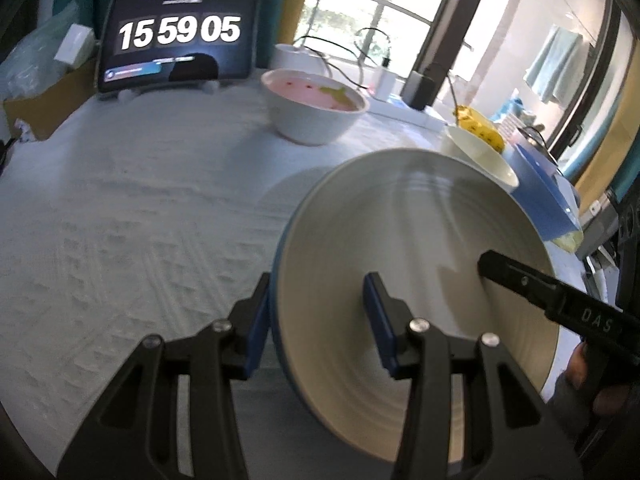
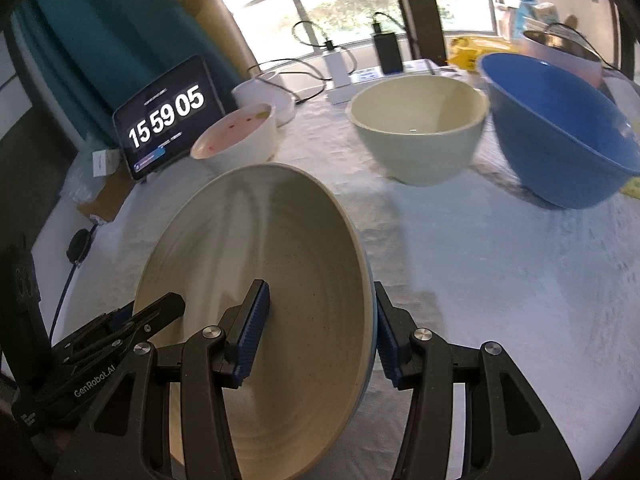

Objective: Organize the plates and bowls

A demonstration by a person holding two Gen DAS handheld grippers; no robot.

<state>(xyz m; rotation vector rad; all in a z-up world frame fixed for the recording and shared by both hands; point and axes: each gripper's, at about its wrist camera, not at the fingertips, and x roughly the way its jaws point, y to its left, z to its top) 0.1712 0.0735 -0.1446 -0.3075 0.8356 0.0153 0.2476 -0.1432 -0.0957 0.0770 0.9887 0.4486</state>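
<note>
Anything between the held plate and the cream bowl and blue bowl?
Nothing visible. The ridged beige plate with a blue underside is gripped by left claw and right claw; only bare white tablecloth lies before the cream bowl and blue bowl.

Your left gripper [image 1: 316, 320] points steeply down, its jaws clamped on the left rim of the plate [image 1: 420, 248], one blue pad outside, one inside. Your right gripper [image 2: 320, 328] mirrors it on the opposite rim, jaws closed on the wall the same way. Part of your hand [image 1: 580, 376] shows behind the right gripper.
</note>
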